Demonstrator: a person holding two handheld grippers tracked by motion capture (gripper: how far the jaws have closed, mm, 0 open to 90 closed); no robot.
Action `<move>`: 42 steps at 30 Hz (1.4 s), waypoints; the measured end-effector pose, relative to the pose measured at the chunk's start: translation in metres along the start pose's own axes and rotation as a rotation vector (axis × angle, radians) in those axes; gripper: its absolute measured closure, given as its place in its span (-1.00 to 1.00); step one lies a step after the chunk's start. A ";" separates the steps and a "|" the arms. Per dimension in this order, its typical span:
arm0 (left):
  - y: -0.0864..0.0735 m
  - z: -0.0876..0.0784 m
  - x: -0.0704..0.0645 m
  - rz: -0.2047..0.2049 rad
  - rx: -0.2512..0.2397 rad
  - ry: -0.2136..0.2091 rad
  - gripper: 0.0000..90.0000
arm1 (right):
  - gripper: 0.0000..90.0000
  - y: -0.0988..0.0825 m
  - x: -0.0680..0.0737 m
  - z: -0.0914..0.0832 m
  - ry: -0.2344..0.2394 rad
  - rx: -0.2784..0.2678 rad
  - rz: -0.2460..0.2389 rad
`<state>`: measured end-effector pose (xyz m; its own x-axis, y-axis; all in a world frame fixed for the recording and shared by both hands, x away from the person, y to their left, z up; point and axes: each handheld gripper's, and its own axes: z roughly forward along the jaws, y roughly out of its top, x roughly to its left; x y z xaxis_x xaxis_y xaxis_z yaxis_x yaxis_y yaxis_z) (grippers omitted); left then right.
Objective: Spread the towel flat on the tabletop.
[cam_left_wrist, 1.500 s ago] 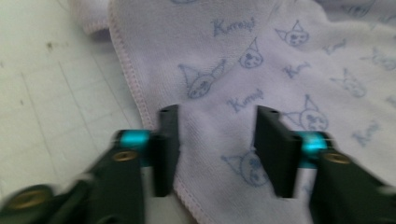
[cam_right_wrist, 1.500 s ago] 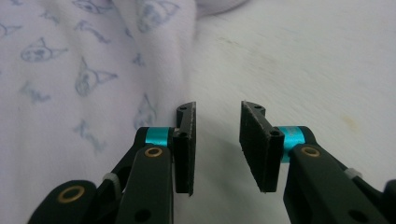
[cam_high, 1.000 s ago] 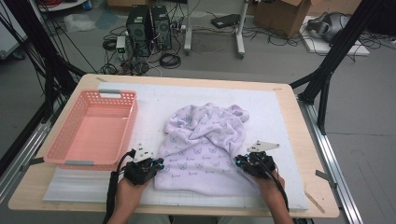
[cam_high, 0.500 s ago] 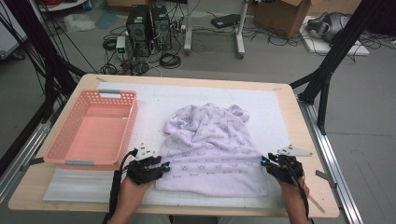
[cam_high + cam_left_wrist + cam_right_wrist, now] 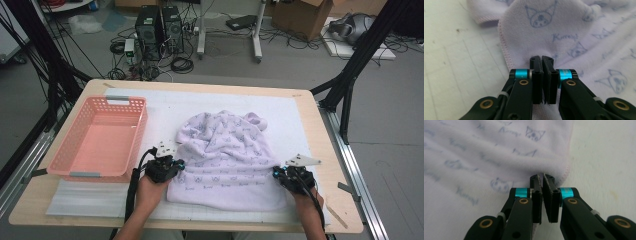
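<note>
A lilac towel point(image 5: 225, 155) printed with small cartoon faces lies on the white mat, bunched at its far end and flat at its near end. My left gripper point(image 5: 177, 165) is at the towel's near left edge. In the left gripper view its jaws point(image 5: 541, 58) have just been closing and stand shut, with the towel point(image 5: 574, 30) at their tips beside the hem. My right gripper point(image 5: 276, 172) is at the near right edge. Its jaws point(image 5: 541, 177) have also just closed, with a strip of towel point(image 5: 474, 157) hem pinched between the tips.
A pink plastic basket point(image 5: 140, 135) stands empty on the left of the wooden table point(image 5: 200, 86), just left of my left hand. The white mat point(image 5: 165, 107) covers most of the tabletop. Computer towers, cables and boxes sit on the floor beyond the far edge.
The right gripper swung out to the right past the towel, then came back to its right edge. The left gripper crept forward. The towel's near edge now lies wider and flatter.
</note>
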<state>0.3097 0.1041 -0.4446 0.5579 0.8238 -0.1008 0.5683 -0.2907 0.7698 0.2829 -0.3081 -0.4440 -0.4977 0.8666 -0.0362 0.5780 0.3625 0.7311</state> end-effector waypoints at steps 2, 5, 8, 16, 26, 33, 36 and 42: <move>0.007 0.004 0.003 -0.028 -0.004 0.024 0.93 | 0.92 0.008 -0.004 0.008 -0.032 -0.009 0.013; 0.016 0.008 0.011 -0.036 -0.053 0.073 0.93 | 0.92 0.019 -0.013 0.021 -0.123 -0.014 0.019; 0.023 0.014 0.022 -0.082 -0.087 0.091 0.93 | 0.94 0.028 -0.020 0.029 -0.216 -0.031 0.032; 0.020 0.011 0.019 -0.120 -0.106 0.062 0.15 | 0.38 0.027 -0.025 0.023 -0.169 -0.118 0.134; -0.012 -0.013 -0.006 -0.058 -0.072 0.020 -0.04 | 0.16 -0.006 -0.027 -0.014 -0.030 -0.090 0.138; -0.035 -0.031 -0.024 -0.042 -0.025 0.009 -0.02 | 0.29 -0.024 -0.024 -0.020 0.042 -0.015 0.126; -0.040 -0.036 -0.028 -0.003 -0.023 0.060 0.43 | 0.49 -0.025 -0.016 -0.022 0.015 -0.009 0.112; -0.050 -0.053 -0.025 -0.042 0.000 0.024 0.93 | 0.96 -0.030 -0.003 -0.035 0.014 0.028 0.046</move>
<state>0.2350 0.1235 -0.4467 0.5188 0.8468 -0.1176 0.5910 -0.2558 0.7650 0.2442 -0.3334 -0.4414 -0.4792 0.8777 0.0071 0.6182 0.3317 0.7126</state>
